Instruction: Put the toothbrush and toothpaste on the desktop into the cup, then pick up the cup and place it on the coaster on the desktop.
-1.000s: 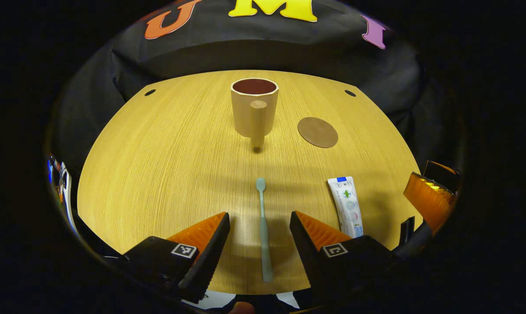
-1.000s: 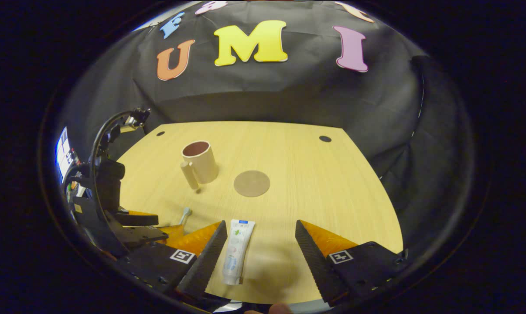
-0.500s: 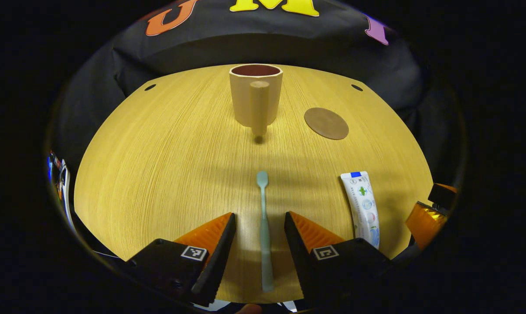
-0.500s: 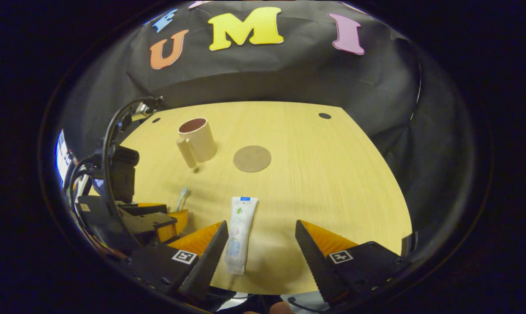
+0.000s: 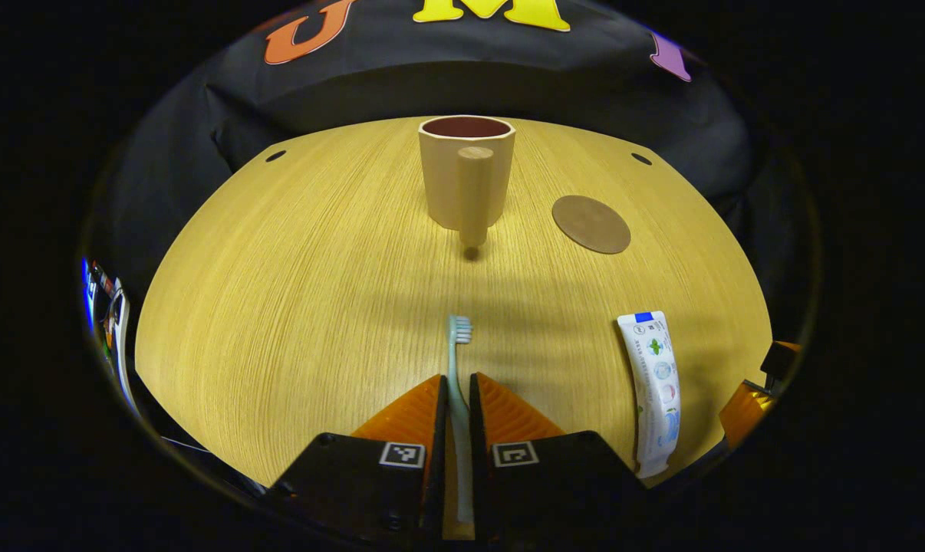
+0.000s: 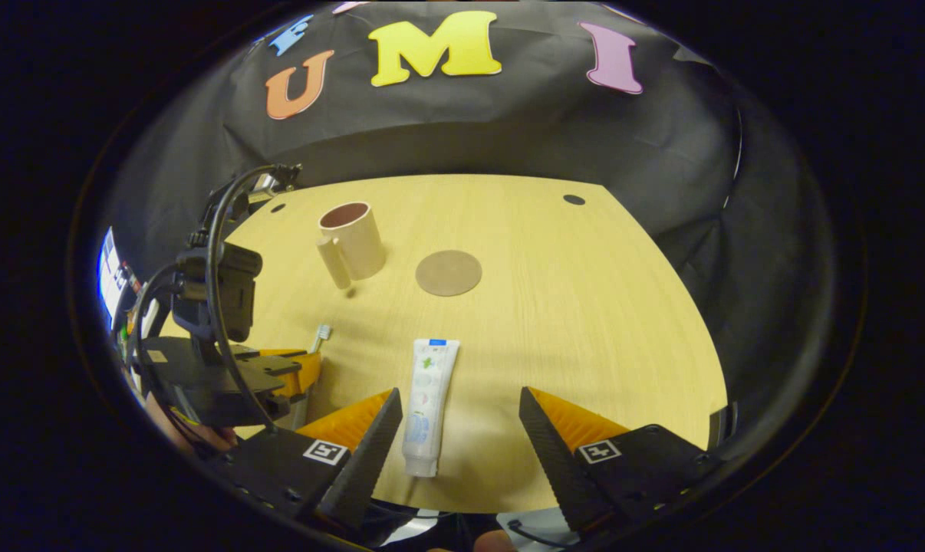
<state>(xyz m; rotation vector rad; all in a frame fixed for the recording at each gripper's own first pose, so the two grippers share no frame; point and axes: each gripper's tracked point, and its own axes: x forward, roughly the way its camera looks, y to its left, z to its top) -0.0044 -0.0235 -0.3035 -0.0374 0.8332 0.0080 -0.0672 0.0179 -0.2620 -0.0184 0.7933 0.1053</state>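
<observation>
Left gripper clamped on toothbrush handle, bristle head pointing toward cup. Brush likely light, stiff, slim; mid-handle hold suits. Right gripper spread wide over toothpaste, flat on desktop; tube probably soft.

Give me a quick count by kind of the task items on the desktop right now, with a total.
Toothbrush: 1, handle between the shut fingers of the left gripper
Toothpaste tube: 1, lying flat between the fingers of the open right gripper
Cup: 1, upright
Coaster: 1, bare
Total: 4
</observation>
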